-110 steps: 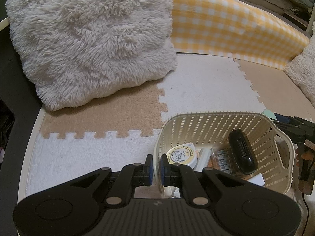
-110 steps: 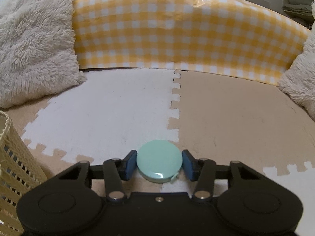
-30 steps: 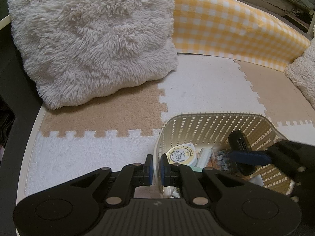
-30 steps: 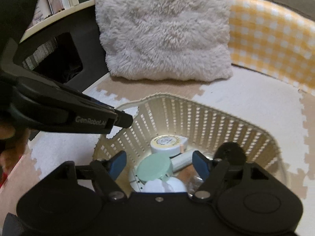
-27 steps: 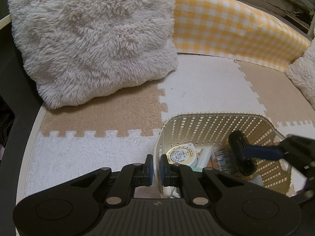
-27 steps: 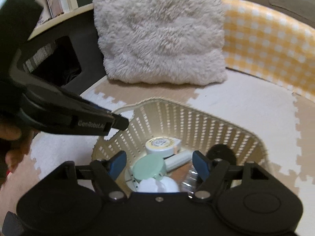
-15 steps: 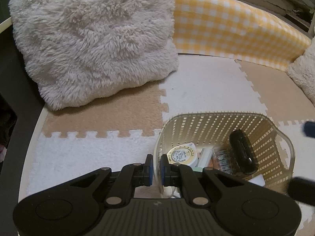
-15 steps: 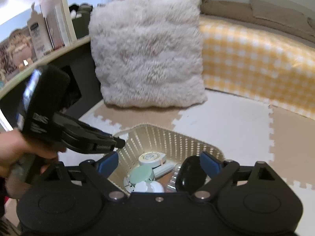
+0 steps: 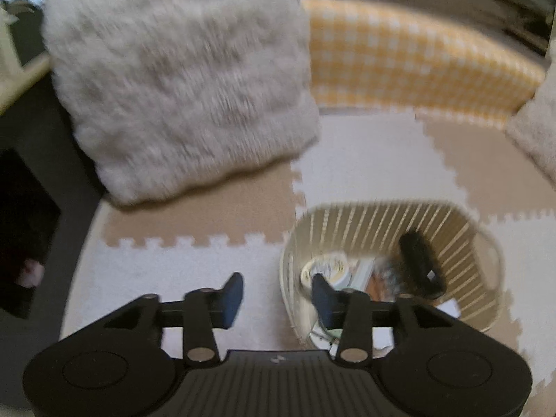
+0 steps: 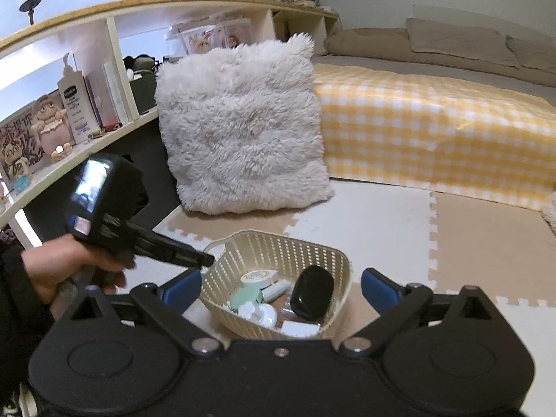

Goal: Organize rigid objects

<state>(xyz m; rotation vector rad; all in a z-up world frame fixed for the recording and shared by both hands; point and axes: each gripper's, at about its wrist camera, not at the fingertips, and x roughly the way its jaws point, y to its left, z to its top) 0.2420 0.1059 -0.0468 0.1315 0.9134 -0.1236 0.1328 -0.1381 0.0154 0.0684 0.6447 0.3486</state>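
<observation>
Released from the basket [image 10: 278,243] rim, left hand-held gripper [image 9: 276,295] opening, right hand-held gripper [image 10: 281,288] widening, empty; sorting apparently finished.

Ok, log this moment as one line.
left hand-held gripper: opening, empty | right hand-held gripper: opening, empty | basket: filled, on mat

Mint disc [image 10: 246,297] now in basket [image 10: 323,257], left hand-held gripper [image 9: 274,293] off rim, opening, right hand-held gripper [image 10: 281,286] opening

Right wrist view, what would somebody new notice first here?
Probably the big fluffy white pillow propped against the yellow checked bed cover. Then the cream basket on the foam mat, in front of the pillow, holding small items, including a black case and a mint round tin.
</observation>
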